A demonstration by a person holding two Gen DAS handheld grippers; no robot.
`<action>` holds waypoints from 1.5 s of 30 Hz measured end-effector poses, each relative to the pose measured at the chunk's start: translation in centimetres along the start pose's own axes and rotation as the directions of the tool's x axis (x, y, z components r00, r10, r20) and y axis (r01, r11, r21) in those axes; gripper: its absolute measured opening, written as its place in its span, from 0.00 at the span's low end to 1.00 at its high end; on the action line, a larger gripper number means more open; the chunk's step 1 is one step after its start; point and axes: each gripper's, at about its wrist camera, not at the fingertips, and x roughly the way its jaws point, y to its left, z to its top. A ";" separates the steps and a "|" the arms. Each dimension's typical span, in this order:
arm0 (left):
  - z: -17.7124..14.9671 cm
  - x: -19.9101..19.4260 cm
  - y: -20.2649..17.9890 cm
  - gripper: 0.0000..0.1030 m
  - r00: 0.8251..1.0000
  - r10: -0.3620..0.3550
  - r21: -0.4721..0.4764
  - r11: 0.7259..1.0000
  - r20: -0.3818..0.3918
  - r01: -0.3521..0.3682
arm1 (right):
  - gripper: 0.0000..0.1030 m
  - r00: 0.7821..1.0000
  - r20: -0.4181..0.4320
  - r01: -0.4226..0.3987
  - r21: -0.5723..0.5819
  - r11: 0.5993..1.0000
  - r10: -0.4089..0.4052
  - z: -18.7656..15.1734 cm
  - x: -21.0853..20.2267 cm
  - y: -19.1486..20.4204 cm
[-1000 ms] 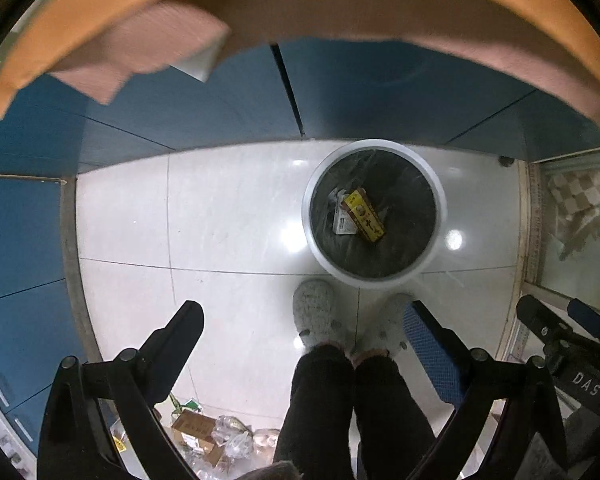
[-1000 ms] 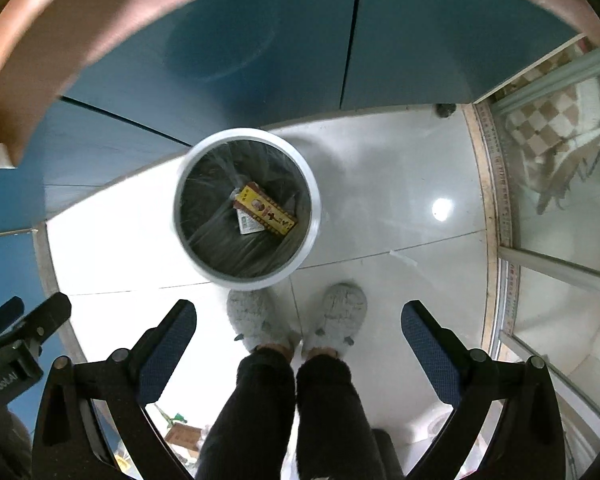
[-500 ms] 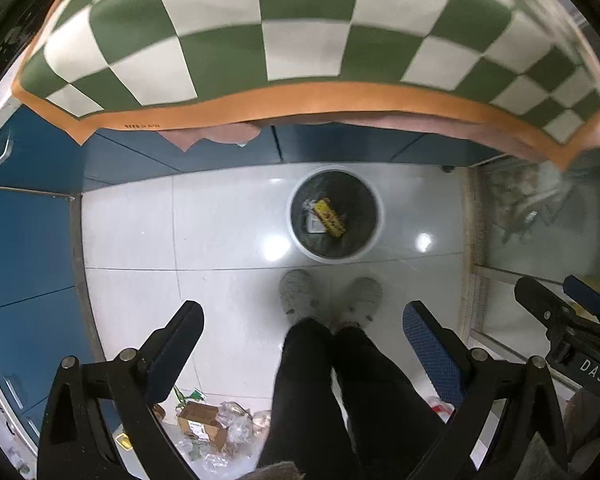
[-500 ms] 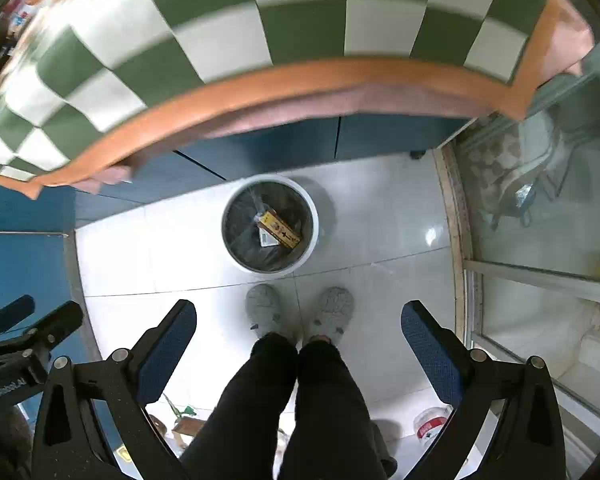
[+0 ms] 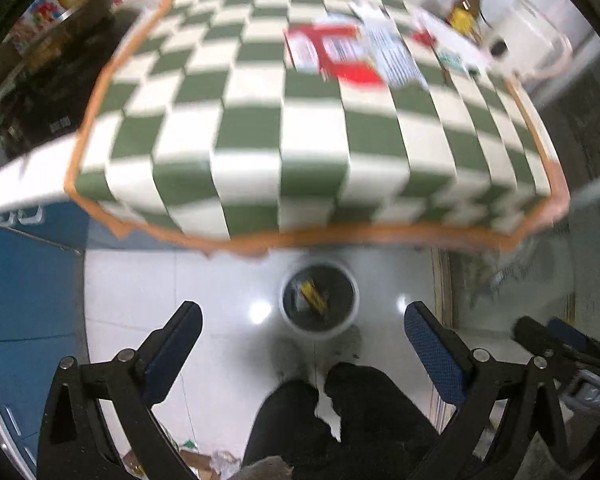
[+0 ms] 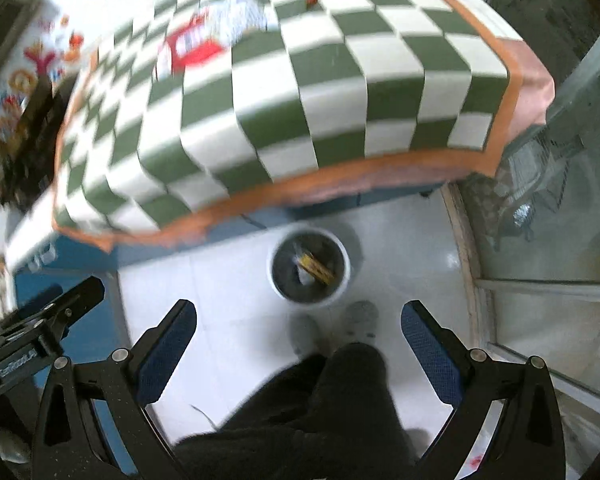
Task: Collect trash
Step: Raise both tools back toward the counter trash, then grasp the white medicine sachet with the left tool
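Green-and-white checks above a white floor

The tablecloth (image 5: 284,120) had green and white checks with an orange border. On it lay a red and white package (image 5: 332,56). Below the tablecloth, the bin (image 5: 319,330) was white with a dark liner and held a yellow wrapper (image 5: 314,298). The cabinets (image 5: 28,280) were blue, the finger pads (image 5: 432,350) dark blue.

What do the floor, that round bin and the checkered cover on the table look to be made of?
Floor: glossy white tile, likely ceramic; it mirrors lamp glare and shows grout lines.
Trash bin: smooth white rim, probably plastic, with a dark wrinkled liner that looks like thin plastic film.
Checkered tablecloth: green-and-white with an orange border, draping over the table's edge, so fabric or soft vinyl; blur leaves that open.
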 end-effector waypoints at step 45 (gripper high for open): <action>36.3 13.1 -6.7 0.01 0.973 0.228 -0.149 0.964 0.028 -0.222 | 0.07 0.988 0.138 -0.070 0.006 0.998 0.068 45.9 14.0 -8.7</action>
